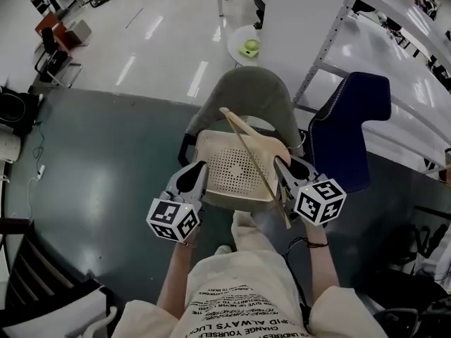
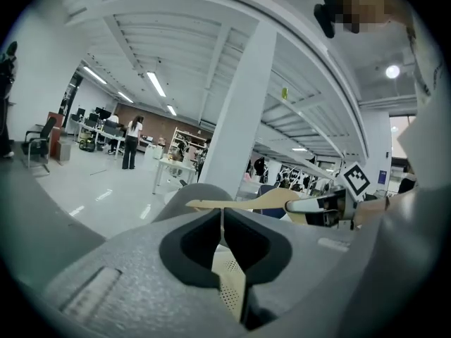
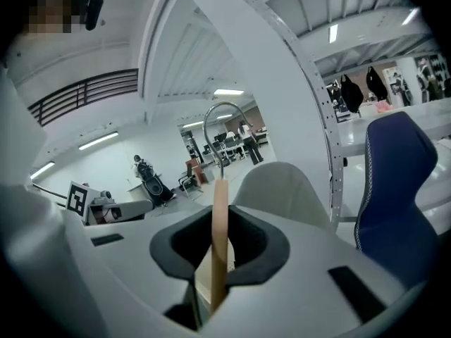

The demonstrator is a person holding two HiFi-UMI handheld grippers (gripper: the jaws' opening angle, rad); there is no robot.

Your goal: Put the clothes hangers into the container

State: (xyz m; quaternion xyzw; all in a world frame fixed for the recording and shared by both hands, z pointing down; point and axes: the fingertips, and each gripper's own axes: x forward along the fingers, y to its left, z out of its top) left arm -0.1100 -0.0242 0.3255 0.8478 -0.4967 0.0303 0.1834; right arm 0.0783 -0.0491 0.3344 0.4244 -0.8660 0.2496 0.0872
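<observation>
Left claw [image 1: 198, 177] clenched on left rim of perforated cream container [image 1: 236, 169] — thin wall pinched between pads. Right claw [image 1: 283, 172] grasping wooden clothes hanger [image 1: 249, 151], seen edge-on between its pads, metal hook [image 3: 206, 127] poking up beyond. Hanger slanted across container's right side — far end jutting past back rim toward grey chair [image 1: 246, 94]. Blue chair [image 1: 352, 122] just beside that, on right.
</observation>
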